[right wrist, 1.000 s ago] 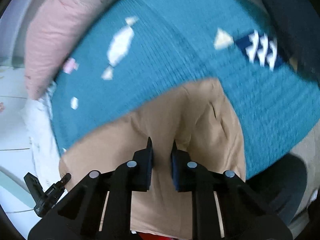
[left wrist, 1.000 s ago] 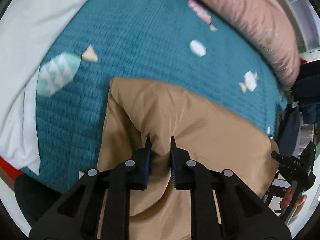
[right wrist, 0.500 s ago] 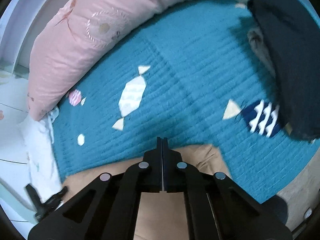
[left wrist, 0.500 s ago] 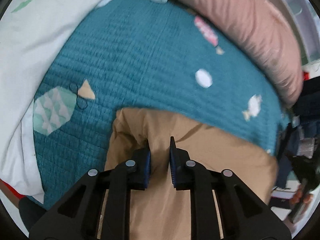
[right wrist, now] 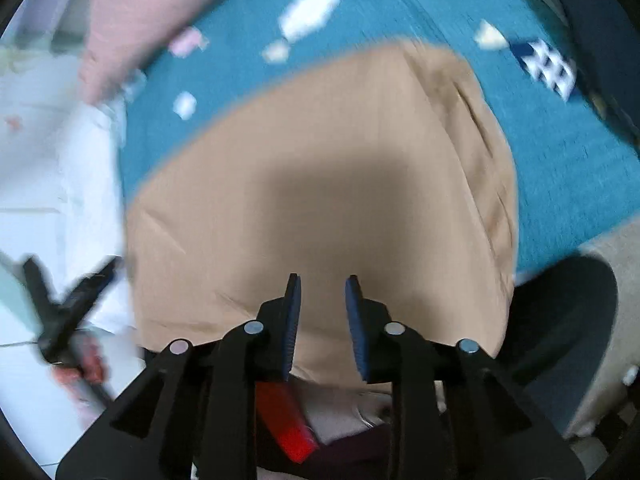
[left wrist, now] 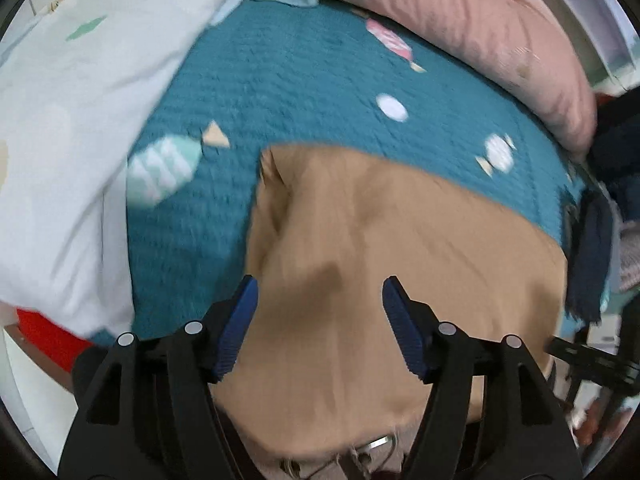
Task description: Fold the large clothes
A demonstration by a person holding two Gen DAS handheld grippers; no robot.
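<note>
A tan garment (left wrist: 380,248) lies folded in a rough rectangle on the teal patterned blanket (left wrist: 280,72). It also shows in the right wrist view (right wrist: 320,168). My left gripper (left wrist: 319,286) is wide open and empty above the garment's near left part. My right gripper (right wrist: 320,284) is open with a narrower gap and empty above the garment's near edge. The other gripper shows blurred at the left of the right wrist view (right wrist: 60,312).
A pink pillow (left wrist: 460,12) lies along the far side of the blanket. A white pillow (left wrist: 72,120) lies at the left. Dark clothes (right wrist: 592,8) lie at the right. A red object (right wrist: 286,424) lies below the garment's near edge.
Both grippers held the tan garment and carried it over the blanket. They have now let go: the left opened wide, the right partly, and the garment lies flat.
</note>
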